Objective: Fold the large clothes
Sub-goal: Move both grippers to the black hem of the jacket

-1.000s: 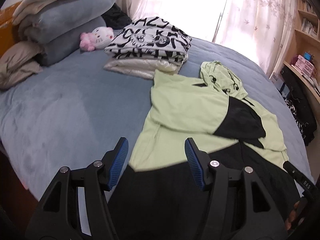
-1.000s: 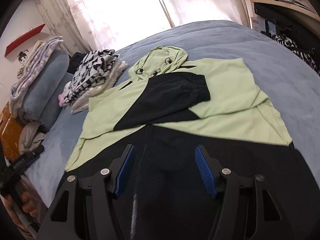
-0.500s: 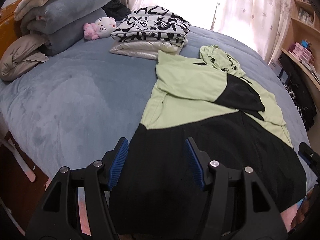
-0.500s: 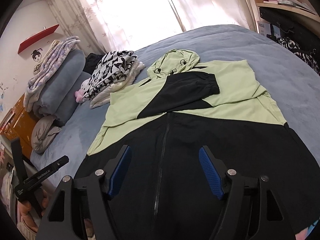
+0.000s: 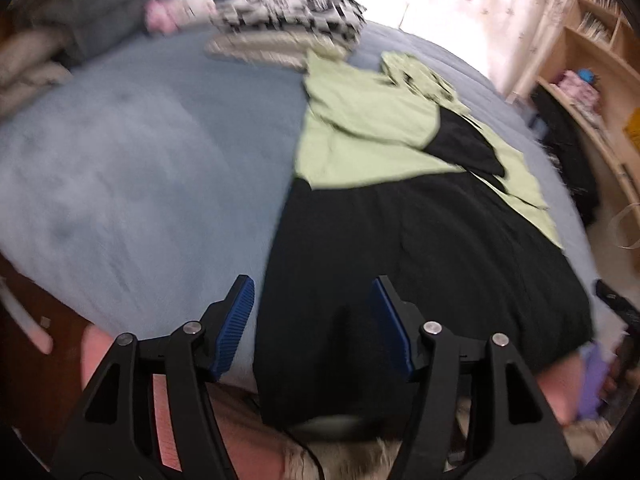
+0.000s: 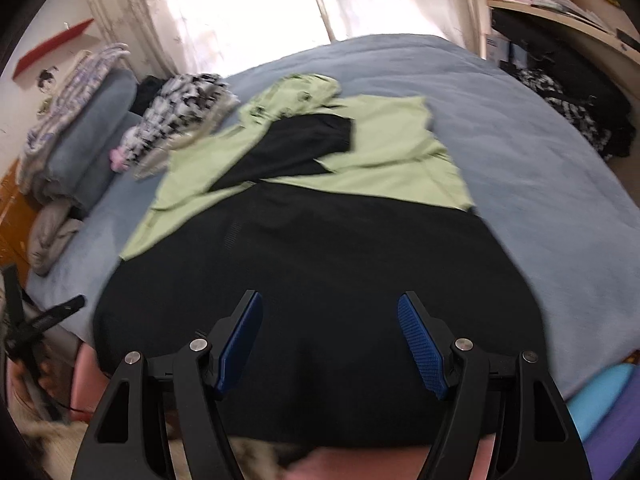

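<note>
A large green and black hooded jacket [image 5: 380, 216] lies flat on the blue bed [image 5: 140, 168], sleeves folded across its chest, hood at the far end. It also shows in the right wrist view [image 6: 320, 248]. My left gripper [image 5: 312, 312] is open and empty over the jacket's near left hem corner at the bed's edge. My right gripper [image 6: 330, 332] is open and empty above the middle of the black hem. Both views are motion-blurred.
A stack of folded clothes [image 5: 288, 24] with a black-and-white top sits beyond the hood, a pink plush toy [image 5: 160, 16] beside it. Rolled grey blankets [image 6: 92, 128] lie at the far left. Shelves [image 5: 600, 60] stand right of the bed.
Both grippers have pulled back and dropped toward the near edge of the bed, so the jacket's black hem now fills the lower view. The jaws stay open. The jacket has not moved.
</note>
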Action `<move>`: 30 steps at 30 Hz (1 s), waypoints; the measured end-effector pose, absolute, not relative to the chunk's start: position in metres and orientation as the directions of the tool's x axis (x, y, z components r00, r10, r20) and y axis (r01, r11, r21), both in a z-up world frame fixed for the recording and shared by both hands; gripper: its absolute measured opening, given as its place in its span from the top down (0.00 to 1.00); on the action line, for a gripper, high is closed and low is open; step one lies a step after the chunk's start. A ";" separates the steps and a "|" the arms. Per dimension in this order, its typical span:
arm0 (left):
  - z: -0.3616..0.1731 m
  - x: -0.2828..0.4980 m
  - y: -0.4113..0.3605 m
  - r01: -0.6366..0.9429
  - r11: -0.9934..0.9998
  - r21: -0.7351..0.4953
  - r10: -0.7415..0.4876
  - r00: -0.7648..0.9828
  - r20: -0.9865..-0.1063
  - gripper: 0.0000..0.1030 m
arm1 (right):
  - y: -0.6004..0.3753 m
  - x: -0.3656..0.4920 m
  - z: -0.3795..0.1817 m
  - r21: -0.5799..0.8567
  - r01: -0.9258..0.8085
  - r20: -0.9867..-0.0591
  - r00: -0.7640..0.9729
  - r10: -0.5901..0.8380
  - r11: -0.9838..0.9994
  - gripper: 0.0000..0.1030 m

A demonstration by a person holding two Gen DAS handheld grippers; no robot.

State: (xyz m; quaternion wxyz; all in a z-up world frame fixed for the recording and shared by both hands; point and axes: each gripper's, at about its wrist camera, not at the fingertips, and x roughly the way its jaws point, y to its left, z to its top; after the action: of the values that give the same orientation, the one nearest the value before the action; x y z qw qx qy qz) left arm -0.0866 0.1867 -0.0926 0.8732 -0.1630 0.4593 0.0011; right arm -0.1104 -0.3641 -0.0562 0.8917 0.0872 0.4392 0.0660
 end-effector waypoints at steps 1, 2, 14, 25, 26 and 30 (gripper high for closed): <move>-0.099 -0.089 0.194 -0.141 0.933 -0.331 -0.200 0.563 -0.802 0.42 | -0.375 -0.113 -0.060 0.214 -0.026 -0.778 0.600 0.187 0.976 0.31; -0.104 -0.089 0.200 -0.137 0.922 -0.362 -0.234 0.548 -0.803 0.42 | -0.388 -0.115 -0.064 0.218 -0.005 -0.784 0.594 0.178 0.976 0.31; -0.144 -0.086 0.205 -0.109 0.905 -0.411 -0.317 0.470 -0.824 0.34 | -0.489 -0.127 -0.113 0.287 0.164 -0.812 0.565 0.149 0.944 0.31; -0.159 -0.082 0.188 -0.041 0.920 -0.389 -0.326 0.469 -0.821 0.24 | -0.491 -0.116 -0.138 0.445 0.051 -0.760 0.549 0.347 0.894 0.55; -0.159 -0.082 0.189 -0.033 0.917 -0.398 -0.337 0.471 -0.815 0.24 | -0.486 -0.117 -0.136 0.471 0.036 -0.745 0.552 0.376 0.881 0.57; -0.161 -0.088 0.196 -0.018 0.887 -0.462 -0.401 0.468 -0.788 0.24 | -0.476 -0.103 -0.138 0.524 -0.054 -0.704 0.534 0.468 0.850 0.58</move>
State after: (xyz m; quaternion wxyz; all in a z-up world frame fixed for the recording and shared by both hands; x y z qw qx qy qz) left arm -0.0881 0.1960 -0.1609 0.8310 -0.2083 0.5028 -0.1151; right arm -0.1026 -0.4763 -0.1378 0.8461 0.2262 0.4573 0.1544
